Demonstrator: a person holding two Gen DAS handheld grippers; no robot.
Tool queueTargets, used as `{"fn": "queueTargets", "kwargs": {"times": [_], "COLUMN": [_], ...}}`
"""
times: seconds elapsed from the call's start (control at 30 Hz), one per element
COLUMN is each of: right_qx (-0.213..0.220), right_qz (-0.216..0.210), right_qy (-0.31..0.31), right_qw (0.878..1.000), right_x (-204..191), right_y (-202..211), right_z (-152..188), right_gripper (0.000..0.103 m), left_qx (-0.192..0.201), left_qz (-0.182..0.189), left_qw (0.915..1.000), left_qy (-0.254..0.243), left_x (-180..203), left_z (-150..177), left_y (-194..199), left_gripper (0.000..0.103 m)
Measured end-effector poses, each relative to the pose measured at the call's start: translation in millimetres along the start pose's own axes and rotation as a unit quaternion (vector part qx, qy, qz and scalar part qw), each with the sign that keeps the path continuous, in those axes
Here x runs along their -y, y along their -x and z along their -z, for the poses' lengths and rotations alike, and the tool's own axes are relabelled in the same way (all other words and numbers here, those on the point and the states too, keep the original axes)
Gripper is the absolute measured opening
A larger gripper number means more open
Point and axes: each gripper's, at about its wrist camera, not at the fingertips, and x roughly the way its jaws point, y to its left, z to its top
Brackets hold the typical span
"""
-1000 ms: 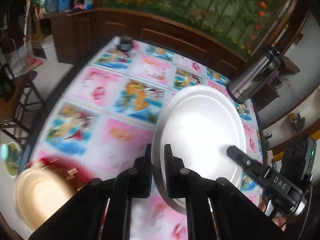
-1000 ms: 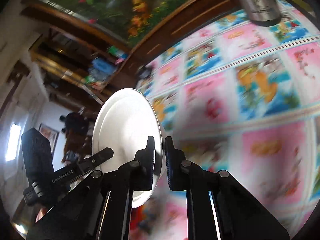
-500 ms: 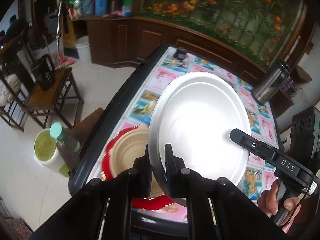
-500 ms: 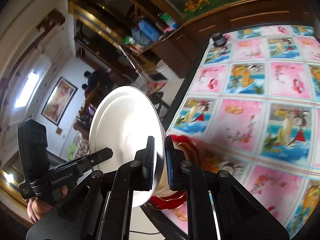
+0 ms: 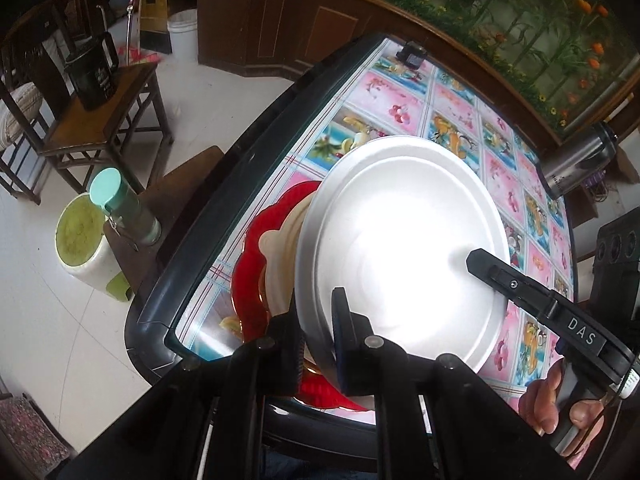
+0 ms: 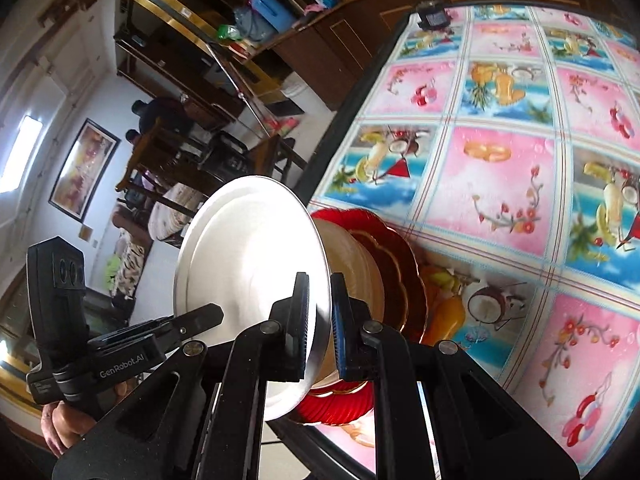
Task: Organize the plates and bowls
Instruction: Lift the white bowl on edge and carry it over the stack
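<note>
Between both claws' jaws, the silver plate (image 5: 404,248) tilts.

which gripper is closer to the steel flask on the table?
Right. The right gripper grips the white plate's rim on the steel flask's side; the left gripper clamps the opposite rim.

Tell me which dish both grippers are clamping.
The white plate, held at opposite rims; the cream bowl and red scalloped plate sit stacked beneath.

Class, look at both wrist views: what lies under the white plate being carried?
Under the white plate sit a cream bowl and a red scalloped plate; the bowl's inside is hidden.
</note>
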Motion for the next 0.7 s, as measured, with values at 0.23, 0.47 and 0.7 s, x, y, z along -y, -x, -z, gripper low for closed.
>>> {"fn": "queueTargets", "kwargs": {"times": [0.23, 0.47, 0.7], "right_qx": [-0.011, -0.016, -0.003], "right_qz": [0.01, 0.017, 0.047], "right_qy": [0.0, 0.002, 0.027], "right_qw": [1.0, 1.0, 0.999], "right_x": [-0.2, -1.4, -9.2], "right_y": [-13.7, -22.4, -23.1], "right_z": [1.7, 4.2, 7.7], "right_gripper": [0.011, 0.011, 0.011], "left_qx": [0.003, 0.035, 0.09], "left_qz": [-0.008, -0.041, -0.088], "left_qw": [0.9999, 0.998, 0.9895], "left_qy": [-0.008, -0.033, -0.07], "left_x": [-4.3, -1.2, 5.4], "left_z": [2.7, 8.5, 17.1], "left_y": [-2.9, -1.8, 3.3], "left_gripper": [0.012, 0.013, 0.014]}}
